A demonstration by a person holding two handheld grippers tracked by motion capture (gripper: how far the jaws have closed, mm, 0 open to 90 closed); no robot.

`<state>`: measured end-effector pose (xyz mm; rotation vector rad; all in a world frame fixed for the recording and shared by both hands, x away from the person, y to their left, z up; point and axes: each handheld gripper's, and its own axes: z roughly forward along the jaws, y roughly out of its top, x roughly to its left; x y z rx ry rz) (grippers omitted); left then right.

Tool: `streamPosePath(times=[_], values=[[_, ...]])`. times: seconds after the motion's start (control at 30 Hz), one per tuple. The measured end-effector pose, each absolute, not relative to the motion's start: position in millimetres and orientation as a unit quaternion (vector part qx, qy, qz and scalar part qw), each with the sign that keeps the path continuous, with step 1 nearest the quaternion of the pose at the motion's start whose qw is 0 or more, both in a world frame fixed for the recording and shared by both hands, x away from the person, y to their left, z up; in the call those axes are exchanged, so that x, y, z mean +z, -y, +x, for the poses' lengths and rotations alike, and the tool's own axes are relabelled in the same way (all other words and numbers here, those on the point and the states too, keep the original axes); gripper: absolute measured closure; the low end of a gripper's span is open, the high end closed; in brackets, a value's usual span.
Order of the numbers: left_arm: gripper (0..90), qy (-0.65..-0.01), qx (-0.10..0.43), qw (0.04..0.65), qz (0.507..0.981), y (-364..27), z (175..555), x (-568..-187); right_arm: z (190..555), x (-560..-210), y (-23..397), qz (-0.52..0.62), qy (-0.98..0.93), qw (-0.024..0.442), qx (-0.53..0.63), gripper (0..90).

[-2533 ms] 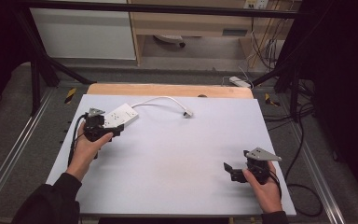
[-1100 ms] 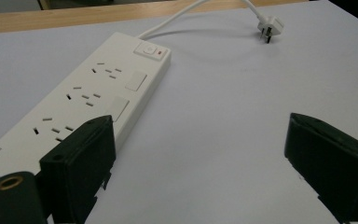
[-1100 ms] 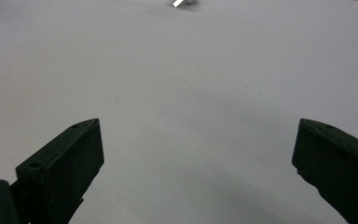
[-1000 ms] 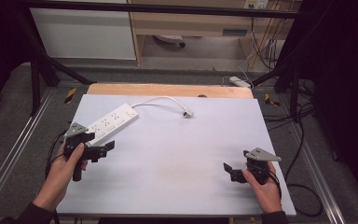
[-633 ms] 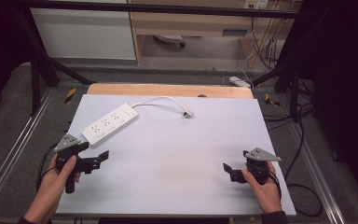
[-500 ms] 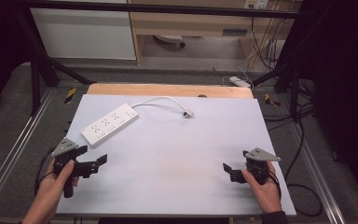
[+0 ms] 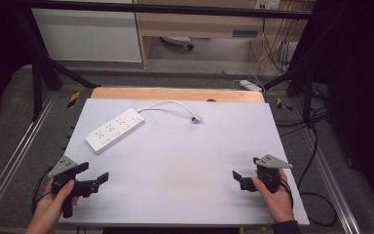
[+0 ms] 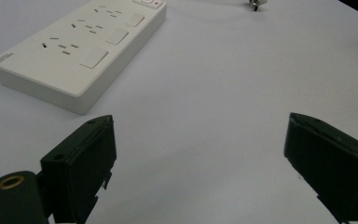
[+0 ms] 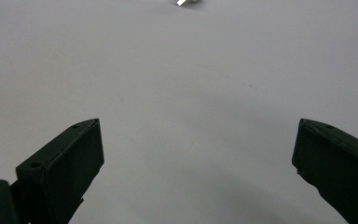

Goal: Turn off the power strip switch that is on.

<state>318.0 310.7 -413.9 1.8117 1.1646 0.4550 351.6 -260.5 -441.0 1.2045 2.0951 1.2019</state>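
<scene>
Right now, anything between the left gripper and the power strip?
Nothing visible. Bare table lies between the left gripper and the power strip; its jaws are open and point toward the strip's near end.

Even overhead light falls on the pale table top, while the surroundings sink into deep darkness at the sides of the high view. Shadows are soft and faint, and there is no harsh glare. In both gripper views the near black jaws are slightly blurred, and the far table edge softens.
</scene>
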Motion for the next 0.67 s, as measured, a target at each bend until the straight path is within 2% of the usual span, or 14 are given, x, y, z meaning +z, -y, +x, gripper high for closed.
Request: streamPosePath(times=[0.67], values=[[10.0,-0.454,0.179,0.455,0.745,-306,308,-432,355,-446,262,0.454,-0.757,0.222,0.414,2.4]])
